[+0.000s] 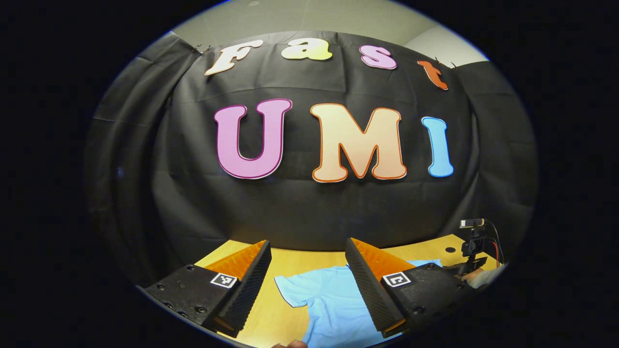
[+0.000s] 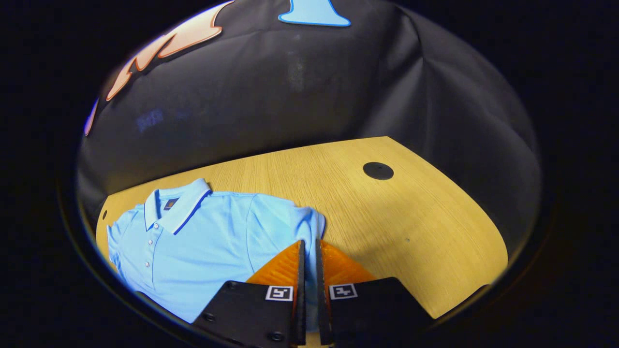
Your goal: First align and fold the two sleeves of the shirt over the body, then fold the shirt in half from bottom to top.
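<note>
A light blue polo shirt [image 2: 193, 237] lies face up on the wooden table [image 2: 411, 217], collar toward the far wall. My right gripper [image 2: 308, 246] is shut on the shirt's sleeve [image 2: 309, 220], with a strip of blue cloth pinched between the fingers. In the left gripper view my left gripper [image 1: 307, 244] hangs open above the table, fingers wide apart and holding nothing. Below and between them lies the shirt [image 1: 329, 299], its other short sleeve [image 1: 290, 290] spread flat. Farther off at the right edge, the right gripper [image 1: 474, 244] shows with a hand [image 1: 476, 278] on it.
The black cloth wall [image 2: 290, 96] closes the table's far side. A round black grommet [image 2: 378, 170] sits in the tabletop right of the shirt, with bare wood around it. A fingertip [image 1: 290, 344] shows at the bottom edge of the left gripper view.
</note>
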The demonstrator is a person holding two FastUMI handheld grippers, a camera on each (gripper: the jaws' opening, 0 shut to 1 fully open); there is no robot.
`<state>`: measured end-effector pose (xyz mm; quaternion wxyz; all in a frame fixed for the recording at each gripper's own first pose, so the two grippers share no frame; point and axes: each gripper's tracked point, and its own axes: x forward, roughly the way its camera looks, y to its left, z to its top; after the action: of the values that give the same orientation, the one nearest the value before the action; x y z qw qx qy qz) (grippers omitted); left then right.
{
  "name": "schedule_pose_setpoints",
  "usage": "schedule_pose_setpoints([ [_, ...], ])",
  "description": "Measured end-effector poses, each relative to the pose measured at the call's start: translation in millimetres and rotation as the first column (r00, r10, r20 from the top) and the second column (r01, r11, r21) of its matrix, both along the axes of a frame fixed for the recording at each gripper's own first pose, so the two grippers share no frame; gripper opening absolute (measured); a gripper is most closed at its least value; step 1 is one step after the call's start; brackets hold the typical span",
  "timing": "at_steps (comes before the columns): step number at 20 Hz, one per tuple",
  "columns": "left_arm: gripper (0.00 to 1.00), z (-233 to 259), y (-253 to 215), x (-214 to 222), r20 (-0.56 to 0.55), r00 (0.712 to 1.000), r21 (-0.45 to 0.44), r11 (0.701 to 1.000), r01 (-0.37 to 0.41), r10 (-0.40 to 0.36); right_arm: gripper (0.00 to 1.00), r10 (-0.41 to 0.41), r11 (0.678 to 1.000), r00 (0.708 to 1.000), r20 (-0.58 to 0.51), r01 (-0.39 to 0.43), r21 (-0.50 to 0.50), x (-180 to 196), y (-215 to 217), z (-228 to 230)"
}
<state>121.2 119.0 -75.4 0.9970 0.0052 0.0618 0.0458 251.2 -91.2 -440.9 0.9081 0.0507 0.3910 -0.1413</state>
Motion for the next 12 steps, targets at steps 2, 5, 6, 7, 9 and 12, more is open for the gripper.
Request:
schedule_pose_setpoints([
  [2,0.93,0.3,3.2,-1.1,0.001,1.0,0.0,1.0,-0.006,0.006,0.06,0.0,0.999,1.0,0.002,0.0,0.048,0.0,8.7,4.4],
  [5,0.93,2.1,5.1,-0.2,0.007,1.0,0.003,1.0,-0.009,0.009,0.04,0.005,0.997,0.998,0.059,-0.01,0.077,8.7,19.5,24.6],
  [6,0.93,2.3,6.0,-1.6,0.01,1.0,0.003,1.0,-0.011,0.011,0.05,0.004,0.995,0.997,0.076,-0.011,0.096,12.3,28.9,31.5],
  [7,0.93,3.4,6.1,-1.3,0.012,1.0,0.0,1.0,-0.011,0.011,0.05,0.003,0.992,0.996,0.089,-0.014,0.122,14.7,38.9,38.2],
  [9,0.93,0.7,7.3,-1.1,0.005,1.0,-0.003,1.0,-0.015,0.015,0.06,0.016,0.986,0.993,0.115,-0.034,0.16,18.8,60.5,48.2],
  [12,0.93,-3.2,9.5,-1.9,-0.004,1.0,-0.013,1.0,-0.017,0.017,0.05,0.052,0.969,0.987,0.149,-0.086,0.232,24.1,105.5,56.3],
])
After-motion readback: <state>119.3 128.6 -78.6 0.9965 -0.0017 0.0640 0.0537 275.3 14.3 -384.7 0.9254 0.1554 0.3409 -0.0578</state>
